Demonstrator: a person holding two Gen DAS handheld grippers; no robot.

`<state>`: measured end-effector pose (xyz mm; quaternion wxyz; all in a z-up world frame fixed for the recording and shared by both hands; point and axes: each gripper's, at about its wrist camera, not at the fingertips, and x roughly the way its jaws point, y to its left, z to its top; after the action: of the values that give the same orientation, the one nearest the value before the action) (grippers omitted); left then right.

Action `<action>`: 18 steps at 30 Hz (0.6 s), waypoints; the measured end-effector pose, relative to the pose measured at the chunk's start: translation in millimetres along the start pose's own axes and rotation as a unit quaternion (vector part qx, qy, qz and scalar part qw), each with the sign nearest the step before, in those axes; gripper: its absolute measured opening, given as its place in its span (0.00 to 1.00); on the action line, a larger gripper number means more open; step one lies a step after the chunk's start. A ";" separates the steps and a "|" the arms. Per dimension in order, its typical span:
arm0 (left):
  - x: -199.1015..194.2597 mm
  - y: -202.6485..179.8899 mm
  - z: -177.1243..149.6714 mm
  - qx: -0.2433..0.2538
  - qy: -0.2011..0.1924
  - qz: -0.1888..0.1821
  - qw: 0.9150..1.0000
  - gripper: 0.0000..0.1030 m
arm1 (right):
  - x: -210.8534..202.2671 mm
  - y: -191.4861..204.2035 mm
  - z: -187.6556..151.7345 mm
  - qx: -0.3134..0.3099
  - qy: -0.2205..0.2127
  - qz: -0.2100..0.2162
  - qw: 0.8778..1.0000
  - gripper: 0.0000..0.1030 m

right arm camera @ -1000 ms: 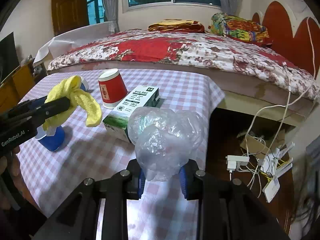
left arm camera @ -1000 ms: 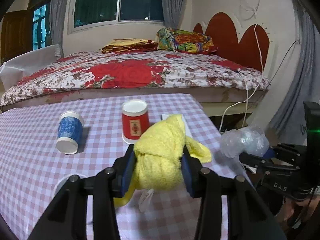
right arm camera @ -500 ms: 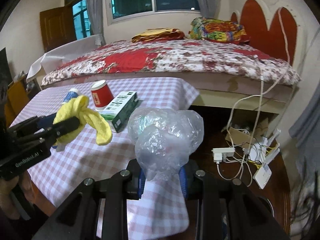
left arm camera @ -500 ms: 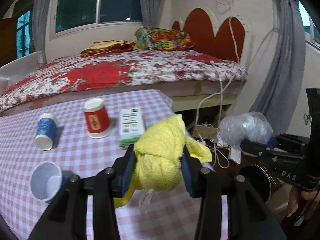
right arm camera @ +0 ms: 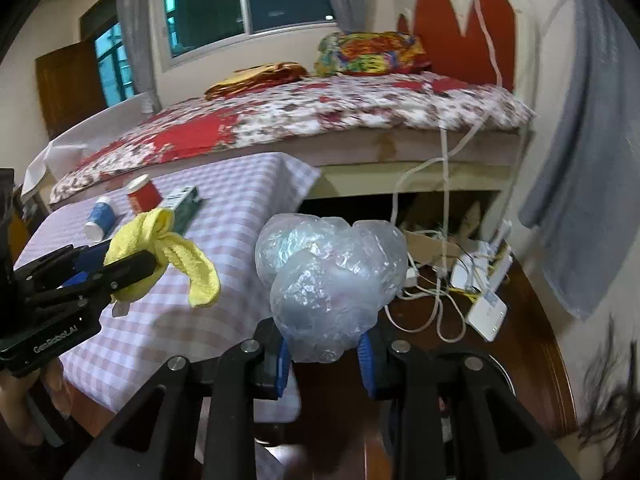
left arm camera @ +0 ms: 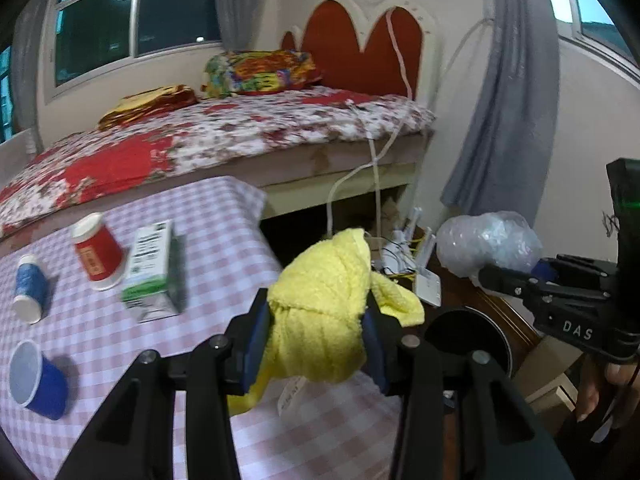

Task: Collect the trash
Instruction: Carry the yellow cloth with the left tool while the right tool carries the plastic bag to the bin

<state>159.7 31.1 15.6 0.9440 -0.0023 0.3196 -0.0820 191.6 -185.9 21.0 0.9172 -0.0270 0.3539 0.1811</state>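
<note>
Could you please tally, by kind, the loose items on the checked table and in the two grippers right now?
Paper cups: 3, red, blue patterned, blue with white inside
Cartons: 1, green and white box
Cloths: 1, yellow cloth in the left gripper
Plastic bags: 1, clear bag in the right gripper
Total: 6

- It was a bedroom in a home.
- A big bed [right arm camera: 304,120] with a flowery red blanket stood by the window [right arm camera: 248,4].
- A table [left arm camera: 224,240] with a checked cloth stood beside the bed.
</note>
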 end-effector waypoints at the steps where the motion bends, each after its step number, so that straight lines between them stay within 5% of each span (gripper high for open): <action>1: 2.1 -5.1 0.5 0.003 0.001 -0.004 1.000 0.44 | -1.6 -5.4 -2.9 0.004 0.002 -0.004 1.000 0.29; 18: 50.7 -113.2 -14.7 0.080 0.044 -0.099 0.991 0.43 | -22.8 -112.3 -59.8 0.066 0.032 -0.073 0.995 0.29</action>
<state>173.1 -87.9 -20.2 0.9133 0.0454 0.3515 -0.2006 177.2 -308.4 -17.5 0.9160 0.0017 0.3911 0.0894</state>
